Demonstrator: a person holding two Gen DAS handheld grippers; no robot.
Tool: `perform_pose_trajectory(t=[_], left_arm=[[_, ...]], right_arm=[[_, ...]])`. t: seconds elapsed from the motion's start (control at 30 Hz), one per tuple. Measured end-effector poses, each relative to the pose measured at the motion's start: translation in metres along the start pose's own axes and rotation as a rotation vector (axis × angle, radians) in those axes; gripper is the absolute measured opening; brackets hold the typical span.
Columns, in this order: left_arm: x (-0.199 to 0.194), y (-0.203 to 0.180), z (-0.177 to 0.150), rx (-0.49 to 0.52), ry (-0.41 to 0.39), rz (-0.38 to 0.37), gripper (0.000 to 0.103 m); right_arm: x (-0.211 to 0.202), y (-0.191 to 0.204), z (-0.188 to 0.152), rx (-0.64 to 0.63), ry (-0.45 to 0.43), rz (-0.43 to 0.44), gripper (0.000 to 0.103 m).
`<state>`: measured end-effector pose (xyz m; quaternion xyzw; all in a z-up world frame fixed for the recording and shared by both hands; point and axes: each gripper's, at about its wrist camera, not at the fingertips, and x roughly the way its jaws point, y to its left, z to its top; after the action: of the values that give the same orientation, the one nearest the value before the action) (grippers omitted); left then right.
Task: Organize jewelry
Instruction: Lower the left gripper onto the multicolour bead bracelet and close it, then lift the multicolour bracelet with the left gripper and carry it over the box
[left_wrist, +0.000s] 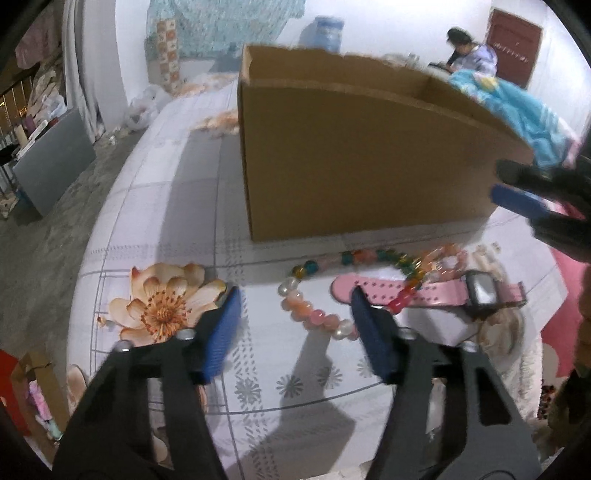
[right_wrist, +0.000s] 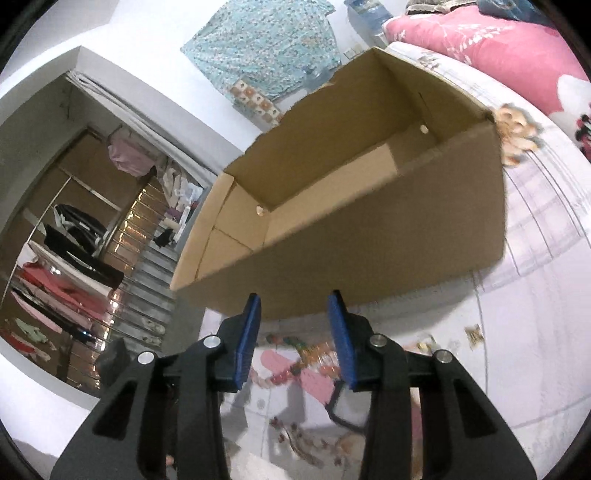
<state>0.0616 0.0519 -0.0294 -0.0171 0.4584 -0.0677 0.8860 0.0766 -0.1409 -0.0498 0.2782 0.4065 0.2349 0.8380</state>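
Jewelry lies before us, glossy round-beaded bracelet (left_wrist: 314, 314) and perforated pink watch strap (left_wrist: 424, 293) on floral bedsheet (left_wrist: 147, 221), bracelet between our left gripper (left_wrist: 293, 299) jaws, ungripped, right gripper (right_wrist: 295, 306) jaws released, smooth cardboard box (left_wrist: 351, 155) behind.

No words, numbers or brand names are showing clearly enough to read in either view. The dark red door (left_wrist: 514, 44) far back in the left wrist view is carrying a line of small pale marks, but they are looking too tiny and blurry to make out. The blue bottle (left_wrist: 328, 33) behind the cardboard box (left_wrist: 354, 155) is wearing a pale label, and nothing on it is readable. The box sides are showing plain brown card with no print.
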Motion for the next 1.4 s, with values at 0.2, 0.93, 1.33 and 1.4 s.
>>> perform_pose_trajectory(t=[0.2,0.93,1.33,1.4], left_arm=[[0.007,-0.002,0.006,-0.001,0.048,0.022,0.043],[-0.005,0.007,-0.008,-0.007,0.087,-0.015,0.008],[-0.011,0.028,-0.022,-0.061,0.052,-0.027,0.008],[-0.012,0.031,-0.024,-0.062,0.044,-0.029,0.008]], right_arm=[[-0.014,-0.011,-0.025,0.007,0.047,-0.019,0.038],[0.004,0.036,-0.057,-0.197,0.162,-0.070,0.038],[0.065,0.066,-0.051,-0.392,0.244,-0.232,0.030],[0.072,0.067,-0.049,-0.413,0.253,-0.239,0.028]])
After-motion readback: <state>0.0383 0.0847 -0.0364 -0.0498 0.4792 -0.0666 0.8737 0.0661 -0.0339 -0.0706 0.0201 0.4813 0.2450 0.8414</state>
